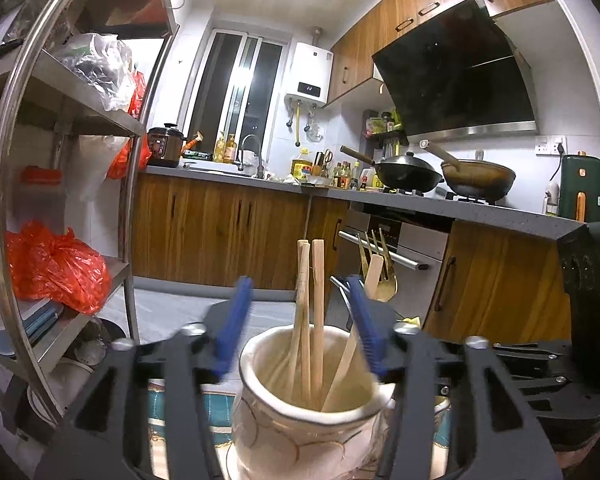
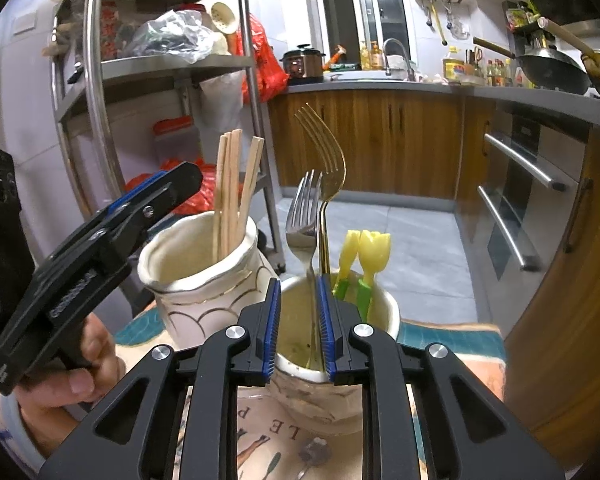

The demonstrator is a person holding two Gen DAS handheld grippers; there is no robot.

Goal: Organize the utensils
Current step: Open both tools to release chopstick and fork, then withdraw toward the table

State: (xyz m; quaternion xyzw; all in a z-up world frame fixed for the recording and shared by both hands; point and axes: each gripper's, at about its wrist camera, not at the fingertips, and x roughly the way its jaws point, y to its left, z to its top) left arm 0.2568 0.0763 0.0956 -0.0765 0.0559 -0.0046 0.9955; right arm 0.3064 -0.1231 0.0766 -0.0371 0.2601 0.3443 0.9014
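A cream ceramic jar (image 1: 300, 420) stands close in front of me in the left wrist view, with several wooden chopsticks (image 1: 318, 300) upright in it. My left gripper (image 1: 300, 328) is open, its blue pads on either side of the chopsticks and clear of them. In the right wrist view the same jar (image 2: 204, 276) stands left of a second cup (image 2: 380, 312). That cup holds a silver fork (image 2: 304, 216), a gold fork (image 2: 328, 168) and yellow plastic utensils (image 2: 374, 248). My right gripper (image 2: 299, 332) is narrowly open around the silver fork's handle, which rests by the right pad.
A steel shelf rack (image 1: 128, 272) with orange bags stands at the left. Wooden cabinets and an oven (image 2: 520, 208) line the far side and right. Both cups sit on a printed mat (image 2: 260, 440). A hand (image 2: 72, 372) holds the left gripper's handle.
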